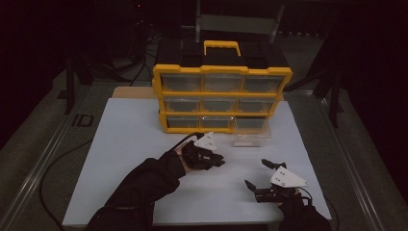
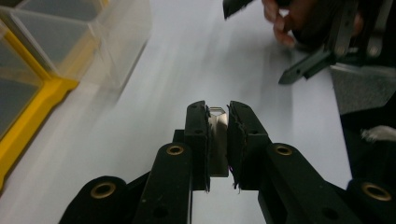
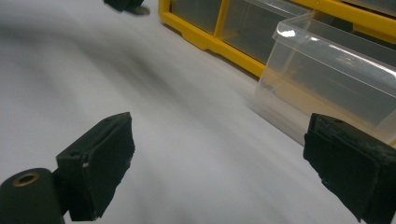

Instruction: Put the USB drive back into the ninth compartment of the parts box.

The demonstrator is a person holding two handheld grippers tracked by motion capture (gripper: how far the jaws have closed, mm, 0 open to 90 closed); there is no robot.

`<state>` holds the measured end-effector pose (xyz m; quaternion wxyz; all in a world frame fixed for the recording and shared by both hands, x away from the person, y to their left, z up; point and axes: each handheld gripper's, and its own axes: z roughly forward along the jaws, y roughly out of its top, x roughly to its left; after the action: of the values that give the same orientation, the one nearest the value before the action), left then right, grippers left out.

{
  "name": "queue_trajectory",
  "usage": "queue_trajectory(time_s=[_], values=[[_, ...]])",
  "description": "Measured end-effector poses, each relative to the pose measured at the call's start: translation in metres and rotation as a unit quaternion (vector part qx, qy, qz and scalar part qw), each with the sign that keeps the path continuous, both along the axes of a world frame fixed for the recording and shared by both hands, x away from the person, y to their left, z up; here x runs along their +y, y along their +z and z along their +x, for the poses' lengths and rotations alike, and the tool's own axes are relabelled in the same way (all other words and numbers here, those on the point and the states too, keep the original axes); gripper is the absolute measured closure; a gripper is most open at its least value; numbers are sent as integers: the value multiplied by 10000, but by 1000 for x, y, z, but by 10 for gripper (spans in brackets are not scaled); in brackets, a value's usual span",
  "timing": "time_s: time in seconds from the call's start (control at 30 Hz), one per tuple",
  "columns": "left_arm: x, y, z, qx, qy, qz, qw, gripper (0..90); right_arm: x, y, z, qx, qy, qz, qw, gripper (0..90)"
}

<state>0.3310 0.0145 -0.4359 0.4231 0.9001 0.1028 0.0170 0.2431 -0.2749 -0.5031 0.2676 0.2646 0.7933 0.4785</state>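
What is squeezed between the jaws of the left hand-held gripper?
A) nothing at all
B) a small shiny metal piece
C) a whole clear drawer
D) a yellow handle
B. In the left gripper view, the left hand-held gripper has its black jaws closed on a small shiny metal piece, while the clear drawer sits pulled out on the white table top.

A grey desk (image 1: pixel 43 159) carries a pale white mat (image 1: pixel 134 159) that covers most of its top. On the mat, beyond both sets of fingers, stands a yellow drawer cabinet (image 1: pixel 221 98). A clear plastic drawer (image 1: pixel 251 135) lies on the mat just in front of the cabinet, ahead of the right gripper's fingers (image 3: pixel 100 163).
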Motion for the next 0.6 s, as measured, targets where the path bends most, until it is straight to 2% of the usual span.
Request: queue_trajectory(time_s=[0.3, 0.43, 0.6], values=[[-8, 11, 10, -38, 131, -36, 9999, 793, 0, 0, 0, -6, 5, -2, 10000, 83], [-13, 14, 12, -121, 268, 101, 9995, 793, 0, 0, 0, -8, 9, 2, 10000, 83], [-17, 19, 16, -131, 363, 30, 9992, 793, 1, 0, 0, -2, 13, 7, 10000, 83]])
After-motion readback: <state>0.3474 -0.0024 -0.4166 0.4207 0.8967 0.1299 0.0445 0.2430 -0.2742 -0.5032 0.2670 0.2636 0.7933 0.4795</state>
